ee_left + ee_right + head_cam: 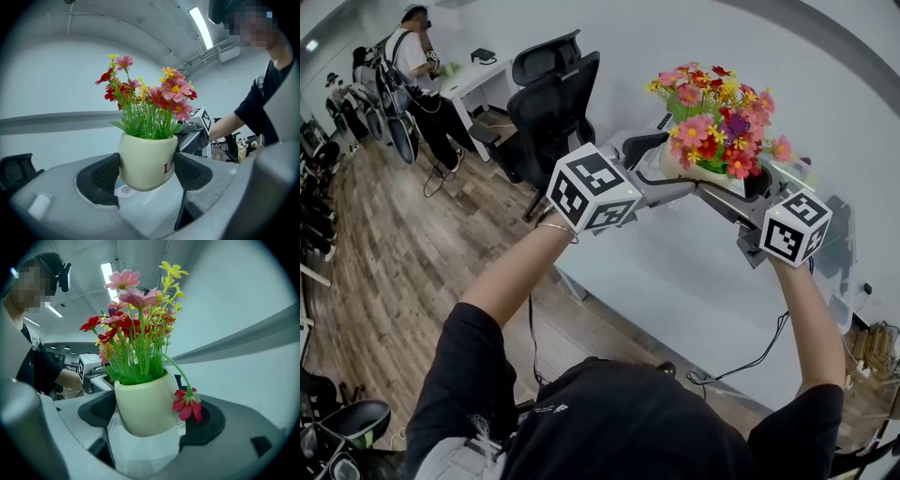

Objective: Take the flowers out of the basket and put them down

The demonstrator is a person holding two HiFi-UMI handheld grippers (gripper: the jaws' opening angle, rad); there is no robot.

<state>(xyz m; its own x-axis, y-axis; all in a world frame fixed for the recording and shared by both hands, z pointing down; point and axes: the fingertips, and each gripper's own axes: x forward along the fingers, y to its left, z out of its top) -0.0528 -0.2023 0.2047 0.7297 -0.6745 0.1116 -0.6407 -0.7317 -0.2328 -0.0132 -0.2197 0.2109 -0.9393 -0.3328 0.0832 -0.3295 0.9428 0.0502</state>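
Cream, glossy, rounded pot [146,159] of pink, red and yellow flowers [150,98] hangs above the white table [675,281], clamped on opposite sides between black textured pads [104,176] of left gripper [146,180] and right gripper [152,423].

Bright, even indoor light fills every view. A ceiling strip light [201,26] glares white in the left gripper view, another strip [108,275] in the right. Shadows on the tabletop [675,281] are soft and grey. Both gripper views bend straight lines and go black at the corners. The flowers [150,101] are sharp; the left tool [146,171] and right tool [150,414] blur near the lens.
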